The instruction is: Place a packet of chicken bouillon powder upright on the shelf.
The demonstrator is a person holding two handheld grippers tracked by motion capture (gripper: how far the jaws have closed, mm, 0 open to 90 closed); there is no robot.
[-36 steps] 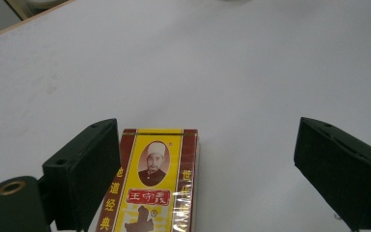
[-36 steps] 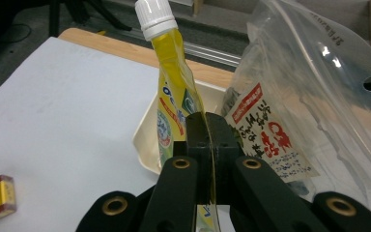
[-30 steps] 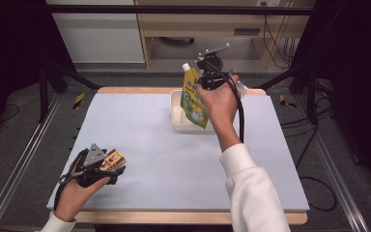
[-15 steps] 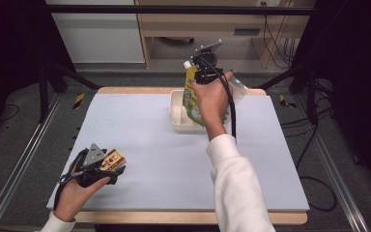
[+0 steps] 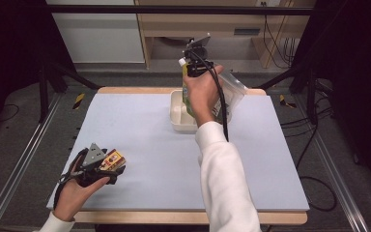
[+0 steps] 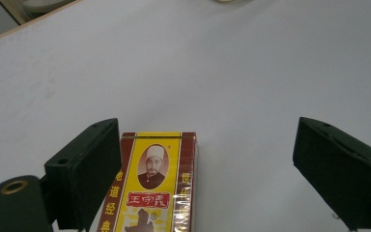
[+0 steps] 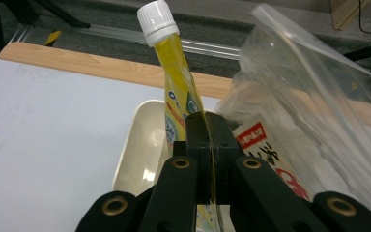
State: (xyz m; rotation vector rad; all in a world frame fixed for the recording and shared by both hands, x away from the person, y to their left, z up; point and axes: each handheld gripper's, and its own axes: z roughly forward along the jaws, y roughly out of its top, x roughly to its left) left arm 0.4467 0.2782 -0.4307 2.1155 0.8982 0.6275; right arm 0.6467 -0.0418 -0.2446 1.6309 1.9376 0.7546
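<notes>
The table (image 5: 149, 140) lies bare across its middle, open to passage. At twelve o'clock the cream tray (image 5: 178, 116) and clear bag (image 5: 232, 89) block; at eight, a red-yellow box (image 5: 113, 159).

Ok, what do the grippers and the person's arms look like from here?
Both grippers are black, each with two blocky jaws. The left gripper carries a grey three-cornered plate on top. The right gripper has brass-coloured rivets at its jaw links and a black cable trailing back along the arm. The person wears white long sleeves.
</notes>
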